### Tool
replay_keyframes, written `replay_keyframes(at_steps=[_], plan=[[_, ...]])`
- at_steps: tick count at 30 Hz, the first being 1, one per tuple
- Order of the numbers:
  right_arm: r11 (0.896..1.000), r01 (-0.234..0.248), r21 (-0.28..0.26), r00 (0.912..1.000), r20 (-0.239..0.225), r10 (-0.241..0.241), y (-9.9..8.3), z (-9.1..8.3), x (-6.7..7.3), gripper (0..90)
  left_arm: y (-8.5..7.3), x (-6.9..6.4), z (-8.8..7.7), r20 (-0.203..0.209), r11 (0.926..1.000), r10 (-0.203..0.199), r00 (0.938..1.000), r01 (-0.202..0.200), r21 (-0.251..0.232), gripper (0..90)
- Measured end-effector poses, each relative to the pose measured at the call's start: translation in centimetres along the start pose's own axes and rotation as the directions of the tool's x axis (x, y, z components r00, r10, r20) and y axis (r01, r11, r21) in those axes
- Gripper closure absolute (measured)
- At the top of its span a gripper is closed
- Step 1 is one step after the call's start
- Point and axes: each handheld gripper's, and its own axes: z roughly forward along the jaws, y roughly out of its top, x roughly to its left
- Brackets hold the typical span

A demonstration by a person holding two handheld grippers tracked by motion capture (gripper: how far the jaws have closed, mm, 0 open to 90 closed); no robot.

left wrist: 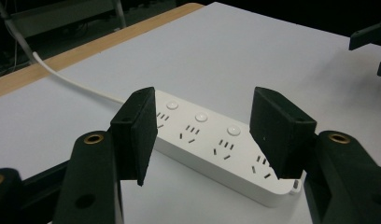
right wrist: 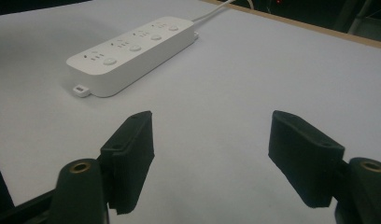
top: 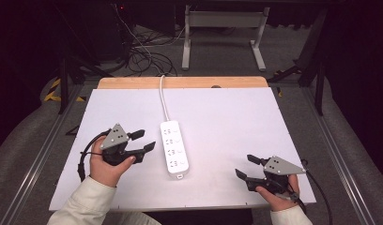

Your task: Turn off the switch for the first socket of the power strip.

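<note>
Lying flat mid-table, the white four-outlet power strip (top: pixel 174 148) sits between spread-jawed left gripper (top: pixel 142 140) and right gripper (top: pixel 247 167).

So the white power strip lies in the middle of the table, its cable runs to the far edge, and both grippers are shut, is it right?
Not quite. The power strip and its cable are as you say, but both grippers are open: the high view shows the jaws of the left gripper and the right gripper apart, holding nothing.

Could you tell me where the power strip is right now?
In the high view, the power strip lies flat near the table's middle, closer to the left gripper.
</note>
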Motion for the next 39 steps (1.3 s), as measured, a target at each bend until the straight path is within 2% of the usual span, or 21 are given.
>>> replay_keyframes(at_steps=[8,19,24,26,28,32,36,39], plan=[[1.000,0.004,0.001,1.0000,-0.007,-0.004,0.0,0.0,0.0,31.4,1.4,0.2,1.5,0.003,0.9997,0.018,0.9998,-0.018,0.017,43.0],[1.000,0.000,0.004,0.9999,-0.011,0.000,-0.1,0.1,0.0,31.3,2.7,0.7,3.5,-0.006,0.9987,0.031,0.9995,-0.031,0.040,44.1],[1.000,-0.001,0.003,0.9999,-0.012,0.001,-0.1,0.1,0.0,31.3,3.1,0.8,4.2,0.004,0.9984,0.031,0.9995,-0.031,0.048,44.1],[1.000,-0.001,-0.001,0.9999,-0.012,0.001,-0.2,0.0,0.0,31.3,3.2,0.9,4.6,0.018,0.9984,0.023,0.9996,-0.024,0.051,44.6],[1.000,0.001,-0.005,0.9999,-0.013,-0.001,-0.2,0.0,0.0,31.3,3.2,1.2,5.0,0.035,0.9988,-0.005,0.9994,0.004,0.048,46.0],[1.000,-0.001,-0.005,0.9999,-0.014,0.001,-0.2,0.0,0.0,31.3,3.2,1.7,5.7,0.042,0.9982,-0.029,0.9987,0.027,0.054,49.1],[1.000,-0.001,-0.005,0.9999,-0.016,0.001,-0.2,0.0,0.0,31.2,3.1,1.9,6.4,0.036,0.9987,-0.019,0.9992,0.017,0.048,51.2],[1.000,-0.001,-0.005,0.9999,-0.017,0.001,-0.2,0.0,0.0,31.2,3.1,2.1,6.7,0.038,0.9990,0.005,0.9992,-0.007,0.043,53.6]])
